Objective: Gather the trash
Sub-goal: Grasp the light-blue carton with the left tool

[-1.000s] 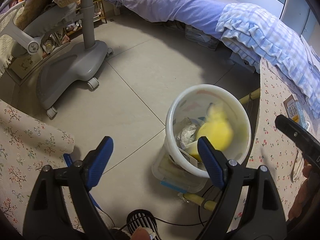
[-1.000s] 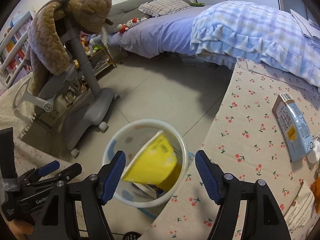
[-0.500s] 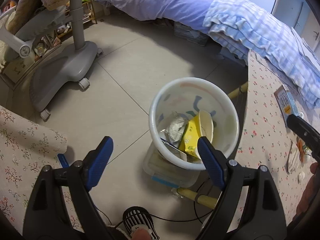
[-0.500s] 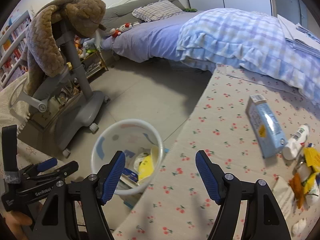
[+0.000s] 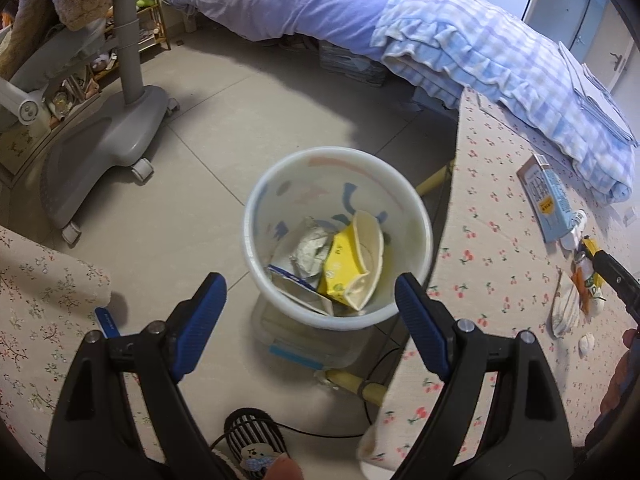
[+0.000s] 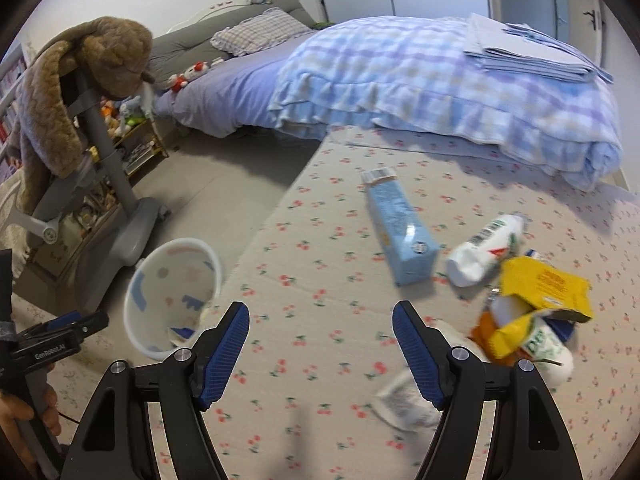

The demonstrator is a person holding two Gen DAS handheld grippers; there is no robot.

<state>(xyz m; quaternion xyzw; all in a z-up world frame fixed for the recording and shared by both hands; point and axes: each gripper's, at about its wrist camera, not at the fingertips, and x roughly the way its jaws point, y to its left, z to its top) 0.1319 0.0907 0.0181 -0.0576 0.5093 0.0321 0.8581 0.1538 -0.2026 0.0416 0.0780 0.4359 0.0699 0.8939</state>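
Behind everything, bed (image 6: 248, 80) with a blue checked quilt (image 6: 420, 80) hanging over its near side. In front of it, cherry-print table (image 6: 320, 248), its left edge dropping to grey floor tiles (image 5: 200, 128). Grey wheeled chair base (image 5: 100, 148) on the floor to the left, brown plush blanket (image 6: 52, 92) draped above.

On the floor just beside the table edge, white trash bin (image 5: 416, 216), upright, mouth open to the left wrist camera. Inside: yellow paper cup (image 5: 348, 260) lying on its side, crumpled grey wrapper (image 5: 312, 246) touching it on the left, flat white-and-blue piece (image 5: 296, 284) lower down.

Left gripper (image 5: 310, 312) above the bin's near rim, blue pads (image 5: 200, 320) wide apart, gripping nothing. Right gripper (image 6: 320, 344) over the tablecloth, pads (image 6: 224, 348) likewise spread, nothing between.

On the table, remaining litter: light blue carton (image 6: 400, 232) lying flat; just right of it a white bottle (image 6: 484, 248) on its side; nearer, a pile of yellow packet (image 6: 544, 284), orange scrap (image 6: 484, 330) and a second white bottle with green print (image 6: 548, 348), all touching. Crumpled white paper (image 6: 400, 400) just beside the right finger; contact unclear through blur.
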